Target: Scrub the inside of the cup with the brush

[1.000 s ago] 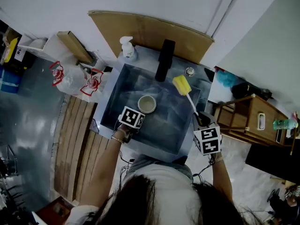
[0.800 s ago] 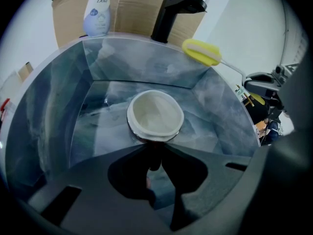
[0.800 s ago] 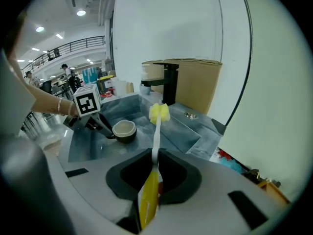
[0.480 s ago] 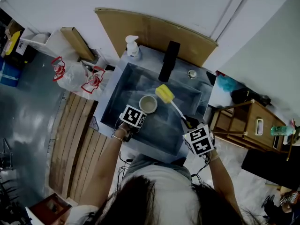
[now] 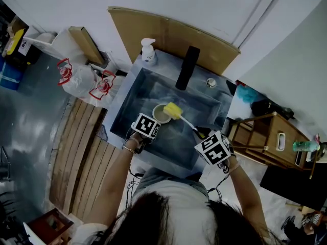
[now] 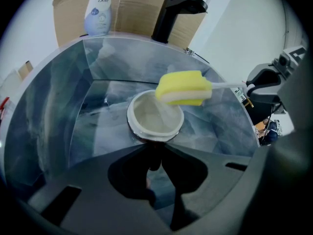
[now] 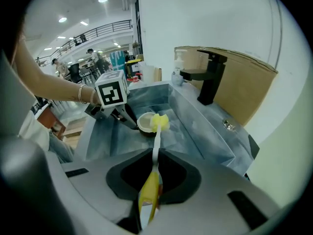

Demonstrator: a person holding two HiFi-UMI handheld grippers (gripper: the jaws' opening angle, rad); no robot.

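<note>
step: get brush into cup | left gripper [image 6: 154, 153] clamped on the cup [image 6: 154, 117], low in the sink [image 6: 58, 111] | right gripper [image 7: 155, 153] jaws closing on the brush [image 7: 156, 143] handle | sponge head [image 6: 183, 88] over the rim's far-right edge (not inside yet, I'd say) | you: hold the cup still, tip the head down into the mouth, then scrub the wall

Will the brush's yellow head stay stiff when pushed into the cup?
The yellow head looks spongy, so it probably squashes. Its thin white shaft may flex slightly. The cup, pinched by the left gripper, likely stays put.
</note>
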